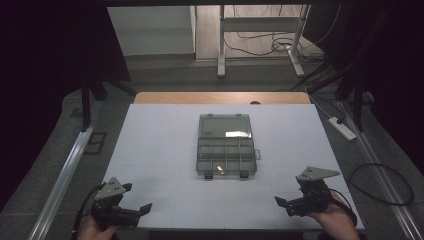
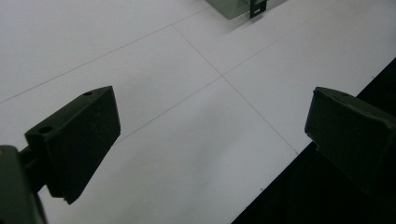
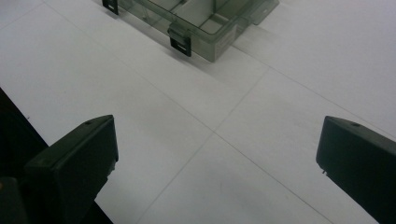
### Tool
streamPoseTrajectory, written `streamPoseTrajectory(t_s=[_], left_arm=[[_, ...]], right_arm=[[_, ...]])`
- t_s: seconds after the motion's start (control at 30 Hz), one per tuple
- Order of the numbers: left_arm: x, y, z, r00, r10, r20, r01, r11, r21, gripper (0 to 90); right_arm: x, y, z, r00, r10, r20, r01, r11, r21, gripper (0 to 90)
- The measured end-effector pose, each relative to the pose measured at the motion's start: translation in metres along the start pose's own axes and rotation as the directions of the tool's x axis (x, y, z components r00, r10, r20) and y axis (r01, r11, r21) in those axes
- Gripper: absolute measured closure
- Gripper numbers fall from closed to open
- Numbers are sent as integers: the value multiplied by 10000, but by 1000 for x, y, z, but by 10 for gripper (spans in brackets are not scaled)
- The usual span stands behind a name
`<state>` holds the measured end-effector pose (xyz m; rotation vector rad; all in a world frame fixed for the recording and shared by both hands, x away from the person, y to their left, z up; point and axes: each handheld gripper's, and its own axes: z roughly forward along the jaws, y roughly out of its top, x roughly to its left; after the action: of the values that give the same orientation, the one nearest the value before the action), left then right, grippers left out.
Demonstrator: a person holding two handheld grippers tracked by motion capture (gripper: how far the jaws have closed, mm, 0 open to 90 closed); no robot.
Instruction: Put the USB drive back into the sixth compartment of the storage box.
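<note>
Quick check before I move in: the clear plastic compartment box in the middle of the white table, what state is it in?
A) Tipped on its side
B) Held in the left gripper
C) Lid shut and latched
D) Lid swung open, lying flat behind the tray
D: the clear plastic compartment box has its lid laid back flat, its divided tray exposed, on the white table.

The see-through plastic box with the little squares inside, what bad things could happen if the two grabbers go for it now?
1. The clear grey plastic compartment box lies with its lid flung open; a push on that lid might tip or slide the light box.
2. A small item sits in a front compartment and could bounce out.
3. The left gripper and right gripper, both open, might snag the front latches.
</note>
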<state>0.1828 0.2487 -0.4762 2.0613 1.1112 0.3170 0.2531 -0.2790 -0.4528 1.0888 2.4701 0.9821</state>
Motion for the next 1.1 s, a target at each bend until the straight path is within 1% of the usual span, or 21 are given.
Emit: streamPoseTrajectory(t_s=[0.2,0.27,0.4,0.9,1.1], left_arm=[[0,0,0,10000,-8,0,8,10000,-3,33],[0,0,0,10000,-10,0,10,10000,-4,33],[0,0,0,10000,-2,1,2,10000,6,33],[0,0,0,10000,-15,4,15,10000,2,33],[0,0,0,10000,-18,3,18,10000,-1,33]], right_arm=[[-4,-7,-6,9994,242,243,-241,9997,-54,0],[-4,-9,-9,9988,403,293,-400,9992,-92,0],[-6,-13,-12,9978,507,422,-504,9987,-76,0],[-10,-24,-26,9936,789,812,-776,9968,-200,0],[-10,-27,-29,9923,821,927,-806,9966,-195,0]])
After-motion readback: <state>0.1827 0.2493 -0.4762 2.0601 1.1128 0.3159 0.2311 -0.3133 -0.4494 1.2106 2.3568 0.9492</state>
